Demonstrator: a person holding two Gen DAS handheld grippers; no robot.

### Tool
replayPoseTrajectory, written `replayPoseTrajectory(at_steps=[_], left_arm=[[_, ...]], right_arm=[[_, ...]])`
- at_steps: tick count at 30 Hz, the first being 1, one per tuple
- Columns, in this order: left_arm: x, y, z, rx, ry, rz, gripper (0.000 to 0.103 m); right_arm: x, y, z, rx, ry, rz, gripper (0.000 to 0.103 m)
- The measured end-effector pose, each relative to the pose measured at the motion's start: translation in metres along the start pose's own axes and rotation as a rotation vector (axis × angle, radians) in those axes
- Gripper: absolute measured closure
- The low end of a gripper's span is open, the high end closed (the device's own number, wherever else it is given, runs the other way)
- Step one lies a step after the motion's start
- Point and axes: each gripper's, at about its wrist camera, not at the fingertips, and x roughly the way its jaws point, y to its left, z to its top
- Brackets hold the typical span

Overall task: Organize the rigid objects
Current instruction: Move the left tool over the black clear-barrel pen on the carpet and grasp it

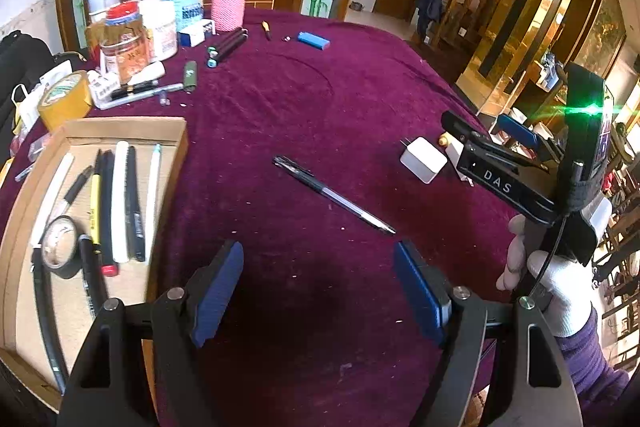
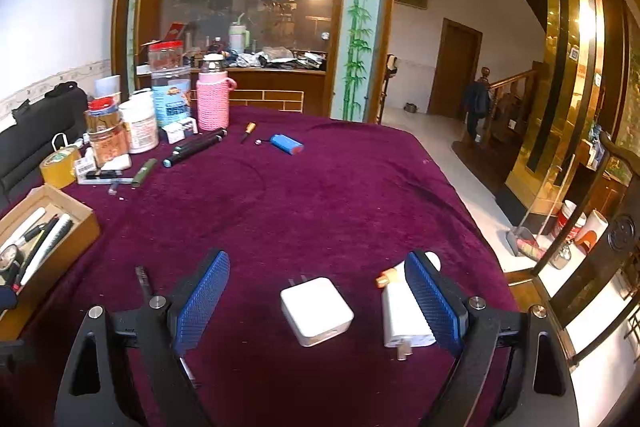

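- Maroon velvet tablecloth (image 1: 320, 99) under my two tools.
- My left gripper (image 1: 318, 287) has its jaws apart, holding nothing; the pen (image 1: 334, 195) lies just ahead, the cardboard box (image 1: 176, 147) of pens to its left.
- My right gripper (image 2: 318, 299) is spread wide, the white charger (image 2: 316, 311) between its fingers, untouched.

Pen (image 1: 334, 194) lies on the table (image 1: 320, 87) between box (image 1: 168, 131) and charger (image 1: 423, 159)

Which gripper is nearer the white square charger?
Right. The right gripper is open with the white square charger between its fingers. The left gripper is open over bare cloth, well short of it.
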Motion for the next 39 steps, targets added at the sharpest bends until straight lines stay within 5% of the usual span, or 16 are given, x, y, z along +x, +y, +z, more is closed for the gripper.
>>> replayPoseTrajectory(at_steps=[9,19,23,29,32,35,39], left_arm=[[0.025,-0.012,0.008,-0.004,0.043,0.000,0.026],[0.090,-0.013,0.028,-0.127,0.151,-0.023,0.027],[0.120,-0.019,0.034,-0.133,0.192,0.024,0.027],[0.140,-0.034,0.042,0.009,0.146,0.157,0.027],[0.134,-0.037,0.035,0.107,0.144,0.189,0.047],[0.119,-0.020,0.030,0.095,0.176,0.184,0.069],[0.105,0.008,0.024,0.021,0.198,0.181,0.069]], right_arm=[[0.012,-0.027,0.000,0.014,0.013,-0.037,0.011],[0.026,-0.043,0.003,0.032,0.009,-0.074,0.011],[0.028,-0.051,-0.001,0.064,-0.028,-0.095,0.010],[0.036,-0.074,-0.004,0.152,-0.019,-0.098,0.010],[0.036,-0.084,-0.004,0.196,-0.018,-0.102,0.010],[0.036,-0.092,-0.006,0.242,-0.013,-0.096,0.009],[0.037,-0.094,-0.006,0.255,-0.001,-0.082,0.009]])
